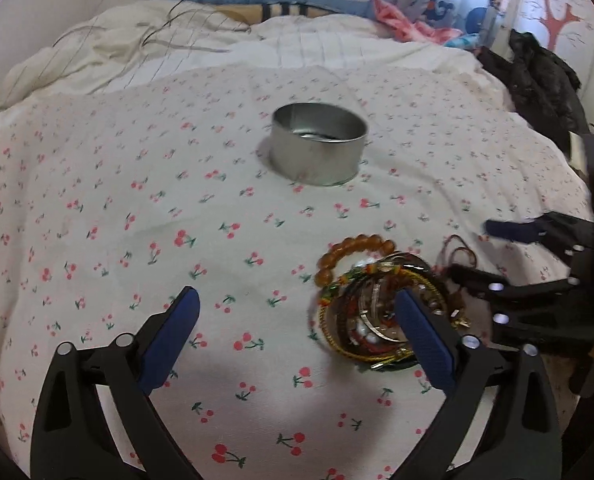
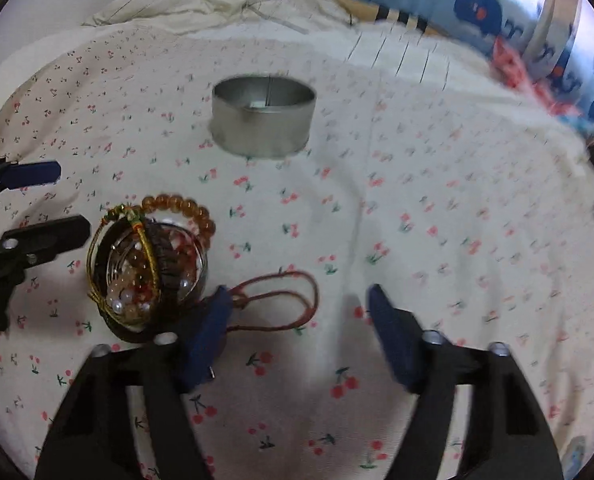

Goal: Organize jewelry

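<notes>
**A:** Where is the jewelry?

**B:** A heap of bracelets (image 2: 147,272), with an amber bead bracelet (image 2: 185,210) on its far edge, lies on a cherry-print bedsheet (image 2: 417,220). A red cord loop (image 2: 281,300) trails from it toward the right gripper (image 2: 301,320).

**A:** And the container?

**B:** A round metal tin (image 2: 263,116), open at the top, stands farther up the bed, well apart from the heap.

**A:** How do the grippers stand?

**B:** Both have their jaws spread wide, holding nothing. The right gripper's left finger touches the cord's near end; most of the loop lies between its jaws. The left gripper (image 1: 297,332) has the heap against its right finger, not between the jaws.

**A:** Which is nearer?

**B:** For the cord, I'd judge the right. Its long axis runs roughly across the jaw gap.
</notes>
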The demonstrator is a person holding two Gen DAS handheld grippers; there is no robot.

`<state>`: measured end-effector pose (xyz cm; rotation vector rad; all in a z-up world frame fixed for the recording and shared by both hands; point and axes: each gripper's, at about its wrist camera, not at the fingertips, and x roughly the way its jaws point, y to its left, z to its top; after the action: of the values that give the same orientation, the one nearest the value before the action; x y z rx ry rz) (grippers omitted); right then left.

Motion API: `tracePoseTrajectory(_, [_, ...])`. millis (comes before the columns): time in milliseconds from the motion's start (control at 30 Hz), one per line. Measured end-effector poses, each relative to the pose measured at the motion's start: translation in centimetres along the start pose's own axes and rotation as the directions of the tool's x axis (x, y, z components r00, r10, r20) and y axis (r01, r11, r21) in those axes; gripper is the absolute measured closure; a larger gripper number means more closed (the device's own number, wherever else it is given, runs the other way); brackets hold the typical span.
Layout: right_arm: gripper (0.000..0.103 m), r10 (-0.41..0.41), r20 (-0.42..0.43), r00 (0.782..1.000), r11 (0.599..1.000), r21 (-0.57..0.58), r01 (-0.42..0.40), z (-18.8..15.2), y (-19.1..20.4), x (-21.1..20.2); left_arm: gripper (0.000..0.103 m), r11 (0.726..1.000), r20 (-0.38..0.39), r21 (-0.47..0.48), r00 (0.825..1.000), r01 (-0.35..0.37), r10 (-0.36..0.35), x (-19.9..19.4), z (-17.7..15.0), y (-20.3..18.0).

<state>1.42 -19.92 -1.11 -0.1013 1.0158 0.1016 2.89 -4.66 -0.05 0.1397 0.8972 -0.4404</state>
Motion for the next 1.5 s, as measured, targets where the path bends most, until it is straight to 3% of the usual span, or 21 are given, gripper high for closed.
tracePoseTrajectory(100, [0.063,0.025,-0.014,1.000,1.000,-0.015,-0.025,-0.1,0.4,0.5,0.030,0.998,0.012,0.050,0.999,0.033,-0.034,0.5,0.0,-1.2])
tracePoseTrajectory(167, [0.088,0.021,-0.020,1.000,0.999,-0.029,-0.022,-0.2,0.7,0.6,0.050,0.995,-0.013,0.075,0.998,0.059,-0.058,1.5,-0.1,-1.7])
tracePoseTrajectory(200, [0.091,0.023,-0.020,1.000,0.999,-0.026,-0.024,-0.3,0.6,0.5,0.071,0.993,-0.040,0.069,0.995,0.092,-0.090,2.1,-0.3,-1.7])
tracePoseTrajectory(233, [0.095,0.027,-0.018,0.999,0.999,-0.017,-0.027,-0.3,0.4,0.5,0.080,0.990,-0.061,0.049,0.990,0.133,-0.130,2.5,-0.4,-1.4])
tracePoseTrajectory(333, [0.098,0.032,0.008,0.999,0.999,0.024,-0.032,-0.3,-0.5,-0.2,0.086,0.985,-0.056,0.007,0.983,0.174,-0.174,2.5,-0.2,-0.6])
tracePoseTrajectory(500, [0.098,0.094,0.028,0.995,0.994,0.060,-0.095,-0.2,-1.0,-0.5,0.093,0.990,-0.038,0.035,0.990,0.135,-0.134,1.9,-0.4,-1.2])
tracePoseTrajectory(533, [0.089,0.125,0.028,0.992,0.990,0.061,-0.126,-0.2,-0.8,-0.5,0.095,0.990,-0.030,0.037,0.990,0.136,-0.135,1.7,-0.4,-1.1])
tracePoseTrajectory(567, [0.051,0.128,0.028,0.991,0.990,0.056,-0.130,-0.2,-0.6,-0.4,0.095,0.991,-0.020,0.035,0.991,0.132,-0.131,1.4,-0.3,-0.9])
tracePoseTrajectory(633, [0.017,0.048,0.076,0.996,0.999,0.018,-0.049,-0.3,0.4,-0.7,0.095,0.992,-0.007,0.019,0.992,0.128,-0.128,0.9,-0.2,-0.3])
tracePoseTrajectory(733, [0.023,0.041,0.057,0.998,0.999,-0.027,-0.039,-0.3,1.3,-0.1,0.095,0.989,-0.013,-0.018,0.989,0.144,-0.145,1.0,0.2,0.6])
tracePoseTrajectory(933, [0.095,0.073,0.004,0.997,0.997,-0.015,-0.073,-0.5,1.0,0.7,0.074,0.995,-0.040,-0.016,0.994,0.101,-0.102,2.2,0.0,0.4])
tracePoseTrajectory(967, [0.095,0.070,0.010,0.998,0.998,-0.007,-0.069,-0.5,0.9,0.6,0.074,0.994,-0.045,-0.030,0.993,0.109,-0.110,2.2,-0.1,0.7])
tracePoseTrajectory(1000, [0.097,0.047,0.018,0.999,0.999,0.004,-0.047,-0.6,0.5,0.5,0.080,0.993,-0.050,-0.041,0.992,0.113,-0.115,2.3,-0.1,0.9])
tracePoseTrajectory(1033, [0.099,0.024,0.028,0.999,1.000,0.019,-0.024,-0.6,0.0,0.3,0.097,0.993,-0.056,-0.041,0.992,0.111,-0.113,2.3,-0.1,1.1])
tracePoseTrajectory(1233, [0.099,0.001,0.072,0.997,0.992,0.124,-0.010,-0.2,-2.5,-0.6,0.103,0.996,0.034,-0.076,0.999,0.035,-0.033,0.6,0.6,2.8])
tracePoseTrajectory(1300, [0.099,0.029,0.087,0.996,0.989,0.144,-0.042,-0.1,-2.7,-0.8,0.103,0.987,0.049,-0.121,0.994,0.107,-0.102,0.1,0.8,3.7])
tracePoseTrajectory(1333, [0.091,0.032,0.085,0.996,0.989,0.141,-0.044,-0.2,-2.6,-0.9,0.102,0.983,0.037,-0.123,0.990,0.139,-0.135,0.3,0.9,3.8])
tracePoseTrajectory(1367, [0.061,0.031,0.075,0.997,0.990,0.133,-0.040,-0.2,-2.5,-0.8,0.101,0.980,0.024,-0.120,0.987,0.158,-0.156,0.5,0.9,3.7])
tracePoseTrajectory(1433, [0.031,-0.009,0.077,0.997,0.994,0.109,0.001,-0.4,-1.8,-0.6,0.081,0.980,-0.007,-0.101,0.985,0.171,-0.172,1.1,0.6,2.9])
tracePoseTrajectory(1467, [0.031,-0.005,0.069,0.998,0.997,0.080,-0.001,-0.3,-1.3,-0.4,0.070,0.980,-0.029,-0.088,0.983,0.179,-0.183,1.5,0.5,2.5])
tracePoseTrajectory(1500, [0.031,-0.004,0.064,0.998,0.998,0.065,-0.001,-0.2,-0.9,-0.1,0.048,0.981,-0.041,-0.081,0.982,0.179,-0.183,1.9,0.3,2.0])
